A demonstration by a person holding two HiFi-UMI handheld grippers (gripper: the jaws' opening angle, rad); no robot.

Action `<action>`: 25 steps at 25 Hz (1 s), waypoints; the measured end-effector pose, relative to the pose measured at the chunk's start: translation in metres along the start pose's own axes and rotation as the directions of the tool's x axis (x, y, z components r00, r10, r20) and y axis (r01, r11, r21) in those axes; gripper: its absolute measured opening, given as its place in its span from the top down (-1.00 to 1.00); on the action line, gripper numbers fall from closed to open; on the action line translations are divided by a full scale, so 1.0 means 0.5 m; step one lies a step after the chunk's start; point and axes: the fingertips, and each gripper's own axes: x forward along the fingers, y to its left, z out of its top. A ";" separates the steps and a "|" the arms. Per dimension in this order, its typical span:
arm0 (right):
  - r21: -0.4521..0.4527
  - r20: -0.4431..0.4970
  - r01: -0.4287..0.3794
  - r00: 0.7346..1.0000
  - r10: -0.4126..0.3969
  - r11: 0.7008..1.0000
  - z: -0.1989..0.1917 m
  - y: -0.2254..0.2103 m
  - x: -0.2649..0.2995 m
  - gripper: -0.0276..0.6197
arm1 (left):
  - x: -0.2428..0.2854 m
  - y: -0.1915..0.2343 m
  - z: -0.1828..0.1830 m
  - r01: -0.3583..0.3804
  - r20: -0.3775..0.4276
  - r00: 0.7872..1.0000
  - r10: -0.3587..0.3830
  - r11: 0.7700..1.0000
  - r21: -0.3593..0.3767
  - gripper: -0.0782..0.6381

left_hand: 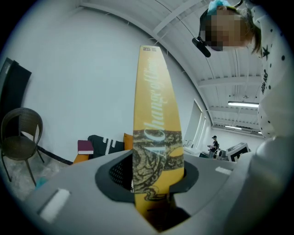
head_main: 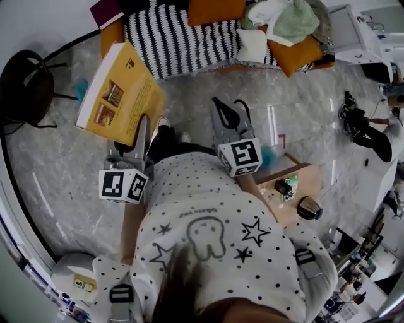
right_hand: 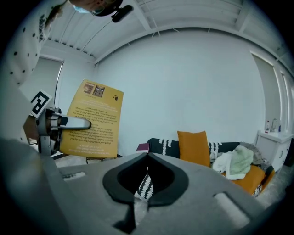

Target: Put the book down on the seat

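A yellow book [head_main: 120,94] stands upright in my left gripper [head_main: 142,126], whose jaws are shut on its lower edge. In the left gripper view the book's spine [left_hand: 154,114] rises straight up from between the jaws. From the right gripper view its back cover [right_hand: 92,119] shows at the left. My right gripper [head_main: 225,108] is shut and holds nothing. The seat is an orange sofa [head_main: 110,31] ahead, draped with a black-and-white striped blanket [head_main: 177,35]. It is also in the right gripper view, where the sofa [right_hand: 264,176] lies beyond the jaws.
A maroon book [head_main: 106,11] lies on the sofa's left end. Orange cushions [head_main: 214,9] and a heap of pale clothes [head_main: 284,19] cover its right part. A black wicker chair [head_main: 25,82] stands at the left. A small wooden table [head_main: 293,189] is at my right.
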 end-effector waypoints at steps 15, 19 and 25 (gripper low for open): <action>-0.001 -0.027 0.027 0.999 -0.027 1.000 0.040 0.032 0.157 0.93 | 0.055 0.159 0.052 0.003 -0.016 1.000 -0.003 1.000 0.012 0.36; -0.013 -0.015 0.021 1.000 -0.021 1.000 0.053 0.039 0.190 0.93 | 0.064 0.202 0.054 -0.012 -0.013 1.000 0.013 1.000 0.023 0.36; -0.021 -0.033 -0.006 0.999 0.005 1.000 0.043 0.034 0.204 0.93 | 0.072 0.210 0.057 -0.047 -0.007 0.999 0.047 0.999 0.012 0.36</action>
